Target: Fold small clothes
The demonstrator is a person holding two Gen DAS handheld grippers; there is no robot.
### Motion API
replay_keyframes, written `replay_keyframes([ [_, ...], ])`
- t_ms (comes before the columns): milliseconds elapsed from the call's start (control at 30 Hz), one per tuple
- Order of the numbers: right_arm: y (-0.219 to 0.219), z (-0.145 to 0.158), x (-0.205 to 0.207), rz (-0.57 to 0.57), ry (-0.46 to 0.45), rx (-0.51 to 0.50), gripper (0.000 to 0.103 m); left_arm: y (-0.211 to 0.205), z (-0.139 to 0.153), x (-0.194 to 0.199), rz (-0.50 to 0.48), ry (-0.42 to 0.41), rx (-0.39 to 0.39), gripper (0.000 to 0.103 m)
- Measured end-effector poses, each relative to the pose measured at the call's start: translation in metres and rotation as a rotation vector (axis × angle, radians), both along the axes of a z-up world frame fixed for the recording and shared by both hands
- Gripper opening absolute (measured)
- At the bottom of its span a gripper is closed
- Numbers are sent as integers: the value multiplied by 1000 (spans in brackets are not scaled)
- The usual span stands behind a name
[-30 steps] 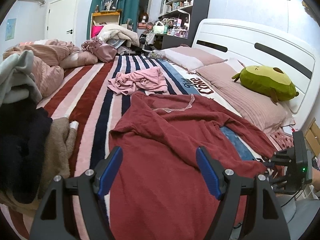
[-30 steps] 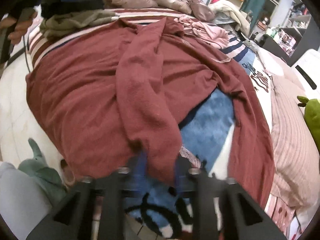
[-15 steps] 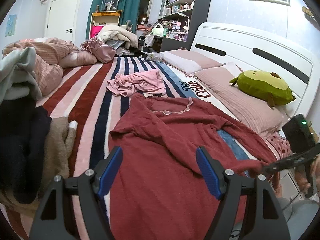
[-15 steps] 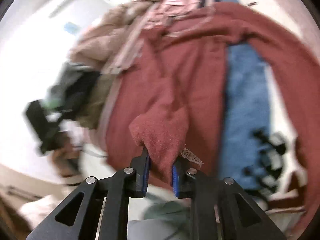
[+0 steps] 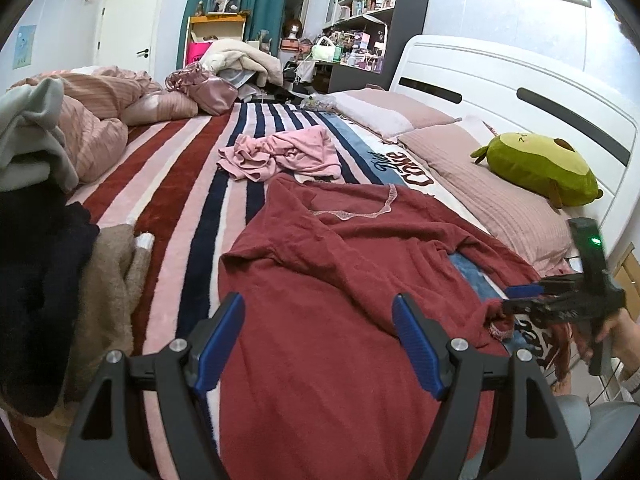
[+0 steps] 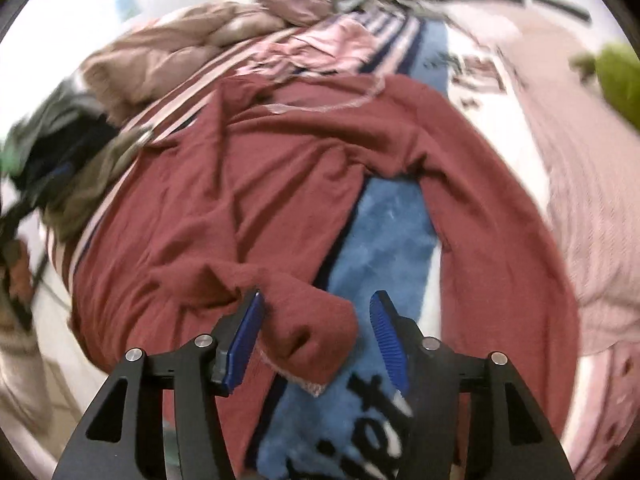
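A dark red long-sleeved top lies spread on the striped bed cover, neckline away from me. My left gripper is open and empty, hovering over the top's lower body. My right gripper is open; the sleeve cuff lies loose between its blue pads, folded across the top's hem. The right gripper also shows in the left wrist view at the bed's right edge. A crumpled pink garment lies beyond the neckline.
A pile of dark, grey and tan clothes sits at the left. Pink pillows and a green avocado plush line the white headboard at the right. A pink duvet is bunched at the far left.
My right gripper carried the sleeve cuff, shut on it, then opened; the cuff now lies loose between its pads. The view swung back over the top. My left gripper stayed open and nearly still.
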State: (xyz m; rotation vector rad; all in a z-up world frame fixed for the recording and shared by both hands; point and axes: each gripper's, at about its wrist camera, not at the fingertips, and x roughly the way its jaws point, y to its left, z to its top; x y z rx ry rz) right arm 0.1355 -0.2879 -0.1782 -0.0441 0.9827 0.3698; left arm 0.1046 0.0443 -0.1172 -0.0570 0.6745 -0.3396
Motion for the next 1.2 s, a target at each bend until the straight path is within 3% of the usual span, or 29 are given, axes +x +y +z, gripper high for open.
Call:
replay_keyframes([
  [200,21,-6,-31,100,10,-48,51,-4,1,3,-9,-4,-3,73],
  [433,31,-30,-14,10,-4,-185,49,-7,4,3,-22,-13,3,73],
  [533,30,-35,-5,-18,13,-194,8,-5,6,0,-22,-19,2,73],
  [600,29,-30,-11,-16,-8,-203,5,-2,8,-4,-27,-28,-1,73],
  [900,12,4,-78,54,38,-170,3,12,13,-25,-20,-41,1,73],
  [1100,15,-20,-115,123,157,-186,3,9,11,-33,-44,-30,-8,73],
  [1200,21,-28,-121,138,170,-267,5,2,8,-35,-64,-22,-8,73],
])
